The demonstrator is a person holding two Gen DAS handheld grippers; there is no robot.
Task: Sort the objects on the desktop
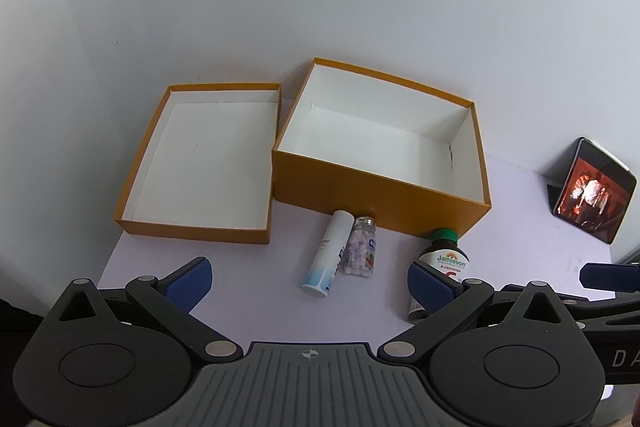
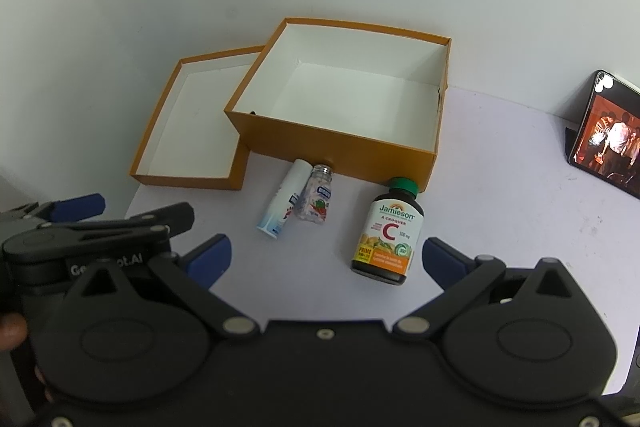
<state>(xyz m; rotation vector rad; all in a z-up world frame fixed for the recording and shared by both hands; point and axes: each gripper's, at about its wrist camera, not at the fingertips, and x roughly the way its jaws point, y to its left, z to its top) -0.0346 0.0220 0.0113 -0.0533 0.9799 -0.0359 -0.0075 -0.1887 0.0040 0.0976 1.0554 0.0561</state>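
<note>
Your left tool (image 1: 310,281) and right tool (image 2: 326,255) both hang released, gripping nothing. Ahead of them on the white tabletop (image 2: 480,155) lie a white tube (image 1: 328,253), a clear pill bottle (image 1: 361,247) and, just before the deep orange cardboard box (image 2: 336,143), a dark Jamieson vitamin bottle (image 2: 386,233). Only your right view shows its full label; your left view half hides it behind the right finger (image 1: 430,287).

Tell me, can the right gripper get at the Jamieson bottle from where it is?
Probably yes: the right gripper is open, and the Jamieson bottle lies on its side just ahead between the jaws, with nothing between them.
</note>
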